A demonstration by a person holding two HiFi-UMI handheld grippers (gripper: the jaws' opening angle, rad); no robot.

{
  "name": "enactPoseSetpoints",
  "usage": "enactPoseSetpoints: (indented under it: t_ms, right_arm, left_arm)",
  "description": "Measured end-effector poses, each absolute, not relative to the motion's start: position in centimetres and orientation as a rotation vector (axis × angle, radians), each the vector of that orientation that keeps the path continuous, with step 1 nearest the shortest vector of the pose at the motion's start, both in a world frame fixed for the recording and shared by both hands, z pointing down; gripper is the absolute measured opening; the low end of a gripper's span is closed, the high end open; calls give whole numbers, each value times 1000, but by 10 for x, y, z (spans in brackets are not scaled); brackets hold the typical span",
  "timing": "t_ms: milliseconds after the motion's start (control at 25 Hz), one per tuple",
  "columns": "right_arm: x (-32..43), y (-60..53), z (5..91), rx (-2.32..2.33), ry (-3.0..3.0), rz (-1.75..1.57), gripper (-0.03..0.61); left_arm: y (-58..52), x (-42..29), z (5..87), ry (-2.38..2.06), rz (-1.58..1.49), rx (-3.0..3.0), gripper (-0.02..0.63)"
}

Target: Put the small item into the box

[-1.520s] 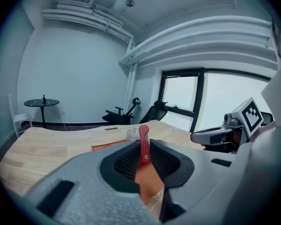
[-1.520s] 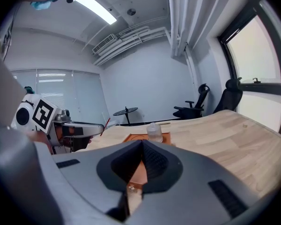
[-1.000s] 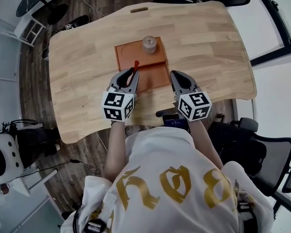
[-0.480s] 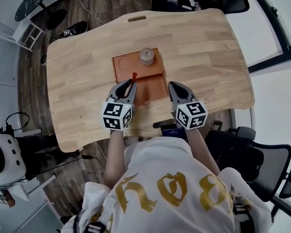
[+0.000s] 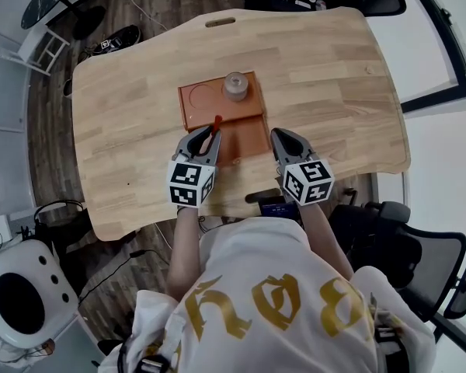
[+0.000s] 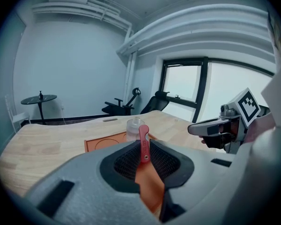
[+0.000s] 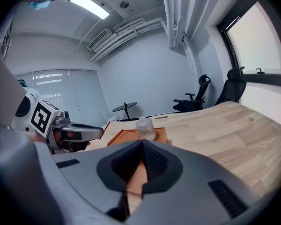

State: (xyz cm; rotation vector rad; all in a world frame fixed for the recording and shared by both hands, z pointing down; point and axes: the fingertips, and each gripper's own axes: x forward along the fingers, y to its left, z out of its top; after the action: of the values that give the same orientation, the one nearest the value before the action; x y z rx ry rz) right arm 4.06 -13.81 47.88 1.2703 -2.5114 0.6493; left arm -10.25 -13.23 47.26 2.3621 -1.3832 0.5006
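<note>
Left gripper: jaws clamped on the lower end of the small red item. Most of the item stands up past the tips, probably so the free end can go down into the box without the jaws touching the walls. The item is over the near part of the orange box, which lies just ahead of and below the left jaws; it is not yet in the box. Right gripper: jaws pressed together with nothing between them. It sits beside the box's near right corner and level with the left gripper, and looks parked and idle, since one hand is enough for this item. A clear bottle stands in the far section of the box, ahead of both grippers and slightly right of the left one. That leaves the near section bare, so it is likely the drop spot. The box rests on the wooden table, within reach of both grippers. Count: red item 1; box 1, with 2 sections (the far one has a round recess); bottle 1; grippers 2, one loaded and one empty; table 1.
</note>
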Motion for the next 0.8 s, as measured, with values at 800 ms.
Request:
enactPoseSetpoints:
  t_ms: [800]
  right_arm:
    - [38,-137,522,1200,-2439,732,12]
  left_arm:
    - [-127,-94,526,-1265,611,2295,63]
